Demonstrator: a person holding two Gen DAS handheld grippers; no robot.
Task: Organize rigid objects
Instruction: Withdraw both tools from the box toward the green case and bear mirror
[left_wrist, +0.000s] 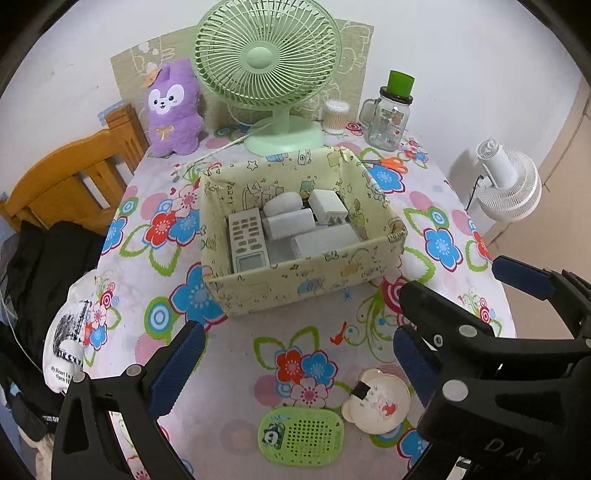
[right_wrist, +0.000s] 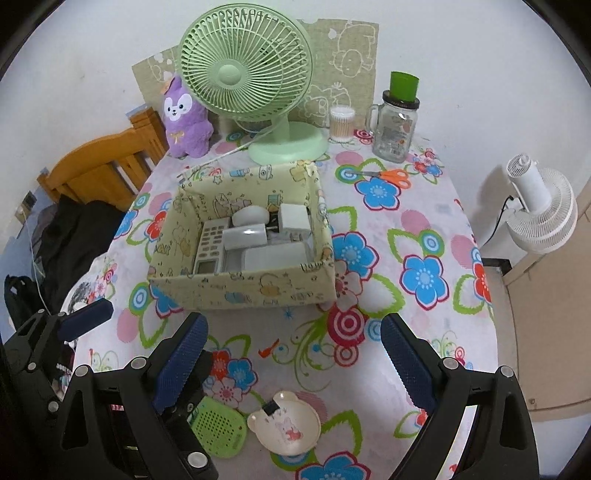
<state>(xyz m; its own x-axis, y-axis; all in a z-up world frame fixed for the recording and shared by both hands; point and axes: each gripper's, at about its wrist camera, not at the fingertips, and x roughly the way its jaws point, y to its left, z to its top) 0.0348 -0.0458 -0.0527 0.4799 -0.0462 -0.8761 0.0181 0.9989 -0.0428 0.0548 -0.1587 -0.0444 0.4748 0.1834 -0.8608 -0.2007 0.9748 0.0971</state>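
A cream cartoon-print box (left_wrist: 295, 286) (right_wrist: 243, 290) stands mid-table. It holds a grey remote (left_wrist: 247, 240) (right_wrist: 208, 245) and several white blocks. Near the front edge lie a green panda case (left_wrist: 301, 437) (right_wrist: 218, 430) and a bear-shaped dish (left_wrist: 380, 410) (right_wrist: 288, 430) with a small black piece (left_wrist: 361, 390) (right_wrist: 270, 407) on it. My left gripper (left_wrist: 295, 365) (right_wrist: 144, 343) hovers open and empty above the case and dish. Just to its right my right gripper (right_wrist: 295, 354) (left_wrist: 465, 284) is also open and empty.
At the back stand a green fan (left_wrist: 266, 70), a purple plush (left_wrist: 173, 110), a swab tub (left_wrist: 336, 116) and a glass jar (left_wrist: 389, 118) with a green cup. Orange scissors (right_wrist: 391, 176) lie back right. A wooden chair (left_wrist: 70, 177) and dark clothes are left; a white floor fan (right_wrist: 535, 210) right.
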